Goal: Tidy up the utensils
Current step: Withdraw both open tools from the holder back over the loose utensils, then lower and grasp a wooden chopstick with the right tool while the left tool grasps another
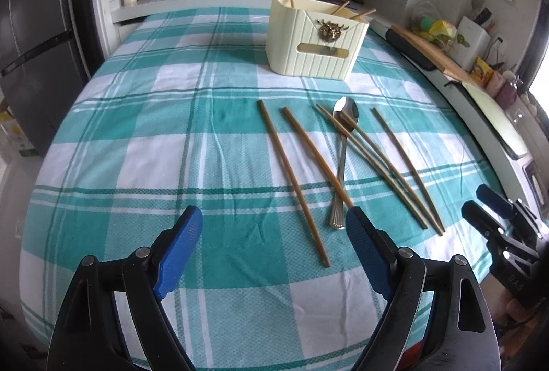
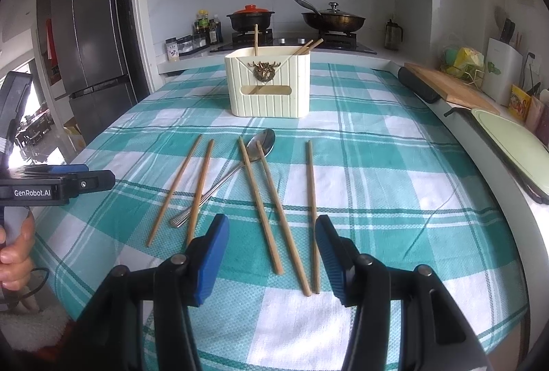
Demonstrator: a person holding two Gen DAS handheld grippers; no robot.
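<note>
Left gripper (image 1: 273, 220): I see its jaws spread apart, empty, over the checked tablecloth (image 1: 154, 131).
Chopsticks (image 2: 202, 191): five lie loose on the cloth, fanned out ahead of me.
Spoon (image 2: 240, 165): lies among them, bowl toward the holder.
Holder (image 2: 267, 86): cream box beyond, three chopsticks already inside.
Right gripper (image 2: 272, 222): jaws apart, empty, above the near chopstick ends.

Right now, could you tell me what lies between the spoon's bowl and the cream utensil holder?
Only bare checked tablecloth lies between the spoon and the cream utensil holder; both wrist views show it.
</note>
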